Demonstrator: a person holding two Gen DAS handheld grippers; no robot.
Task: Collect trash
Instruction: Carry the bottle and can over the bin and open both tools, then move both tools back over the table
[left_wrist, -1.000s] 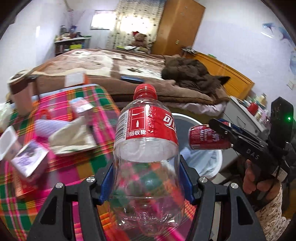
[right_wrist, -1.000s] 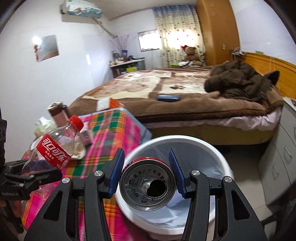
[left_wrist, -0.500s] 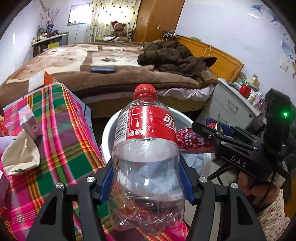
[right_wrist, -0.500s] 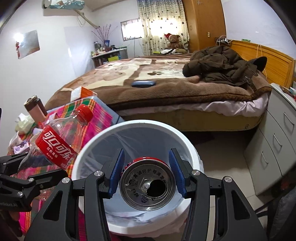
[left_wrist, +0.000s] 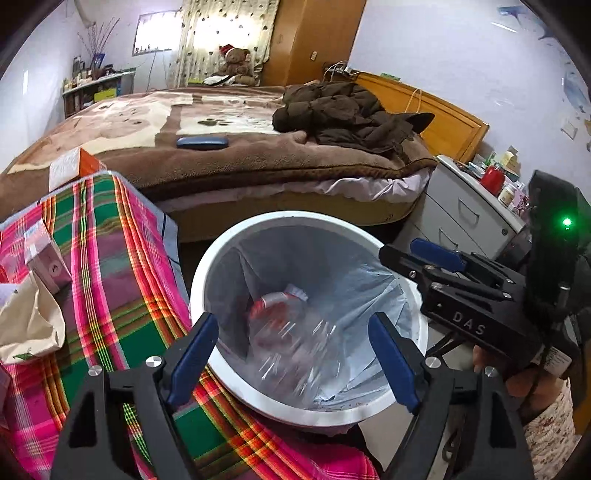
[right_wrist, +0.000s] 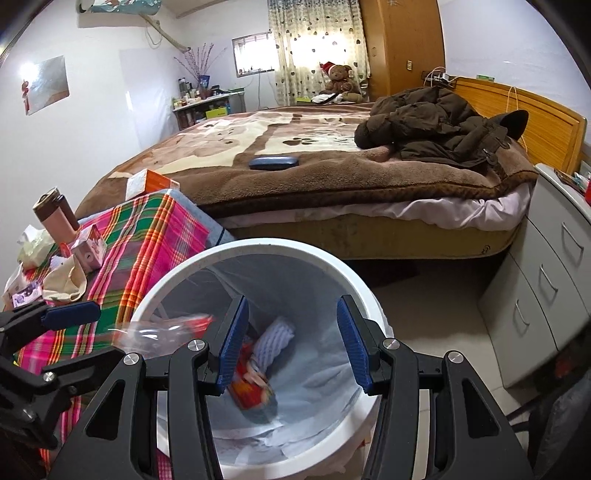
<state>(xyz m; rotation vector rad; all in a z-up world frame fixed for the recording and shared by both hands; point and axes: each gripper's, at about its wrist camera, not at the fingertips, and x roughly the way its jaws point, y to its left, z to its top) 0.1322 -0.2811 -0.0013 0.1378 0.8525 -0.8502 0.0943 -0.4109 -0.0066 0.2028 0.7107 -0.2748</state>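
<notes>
**Two grippers empty over the bin**

Both of my grippers hang above the white trash bin (left_wrist: 199, 280), which wears a pale plastic liner and stands just beside the tabletop under its pink-and-green plaid cloth (left_wrist: 122, 280).

My left gripper (left_wrist: 295, 350) has just been opening; its blue pads stand wide apart with nothing pressed between them. The clear plastic bottle (left_wrist: 291, 332) with its red label is blurred just beyond the pads, inside the bin's mouth. From the right wrist view the same bottle (right_wrist: 166, 328) shows as a smear at the bin's left rim, close by the left gripper (right_wrist: 66, 339).

My right gripper (right_wrist: 291, 343) is also unloaded, its pads parted with only the liner visible between them. The red can (right_wrist: 251, 391) lies down inside the bin, next to a crumpled whitish wad (right_wrist: 275, 339). In the left wrist view the right gripper (left_wrist: 417, 258) reaches over the bin's right rim, held by a hand (left_wrist: 517, 384) in a patterned sleeve.

On the tabletop remain a small pink carton (left_wrist: 46, 258) and a crumpled beige paper bag (left_wrist: 29, 325). Behind the bin is a bed (right_wrist: 332, 173) with a brown blanket, carrying a dark jacket (right_wrist: 439, 125) and a blue case (right_wrist: 273, 162).
</notes>
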